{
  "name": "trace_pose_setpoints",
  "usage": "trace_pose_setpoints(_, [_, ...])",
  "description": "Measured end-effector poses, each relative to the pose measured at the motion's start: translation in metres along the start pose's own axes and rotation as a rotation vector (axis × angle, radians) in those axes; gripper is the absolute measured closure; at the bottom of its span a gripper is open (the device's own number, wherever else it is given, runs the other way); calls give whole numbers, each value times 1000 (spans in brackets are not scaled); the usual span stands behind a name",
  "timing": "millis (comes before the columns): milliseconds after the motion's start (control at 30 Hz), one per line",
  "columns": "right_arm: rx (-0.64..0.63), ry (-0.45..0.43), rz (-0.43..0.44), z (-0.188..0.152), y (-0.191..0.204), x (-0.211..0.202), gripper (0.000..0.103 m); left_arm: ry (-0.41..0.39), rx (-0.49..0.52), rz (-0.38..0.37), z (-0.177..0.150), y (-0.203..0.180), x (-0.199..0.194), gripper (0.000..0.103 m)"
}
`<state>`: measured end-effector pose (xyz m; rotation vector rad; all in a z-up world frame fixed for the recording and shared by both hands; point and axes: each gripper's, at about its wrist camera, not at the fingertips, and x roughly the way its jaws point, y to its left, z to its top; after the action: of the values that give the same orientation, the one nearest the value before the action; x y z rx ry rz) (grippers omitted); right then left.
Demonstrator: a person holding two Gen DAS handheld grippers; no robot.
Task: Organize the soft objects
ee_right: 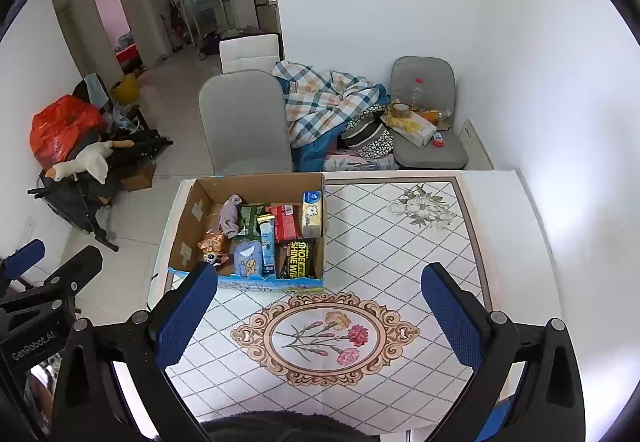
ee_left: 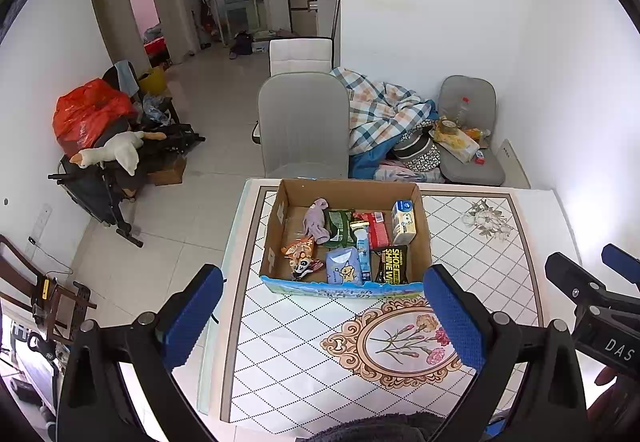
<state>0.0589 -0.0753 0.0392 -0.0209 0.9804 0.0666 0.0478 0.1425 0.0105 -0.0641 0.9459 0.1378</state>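
Both blue-padded grippers, left (ee_left: 324,316) and right (ee_right: 320,316), are held spread wide and empty above the white tiled-pattern table (ee_right: 400,254). Ahead of them, an open cardboard box (ee_left: 348,193) is seen containing a lilac sock (ee_left: 316,219) among packets.

The right gripper (ee_right: 320,314) gapes empty above the table (ee_right: 400,242), near the cardboard box (ee_right: 192,217).

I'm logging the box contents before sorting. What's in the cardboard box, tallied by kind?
Sock: 1
Tissue pack: 1
Snack packets: 2
Wipes packs: 2
Tube: 1
Red pack: 1
Carton: 1
Total: 9
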Motion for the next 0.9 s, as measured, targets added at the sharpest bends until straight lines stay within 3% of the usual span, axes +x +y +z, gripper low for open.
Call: trace_pose_setpoints(900, [5,-4,-17,0,-10,-3,0,1,0,14,-4,0,-3,0])
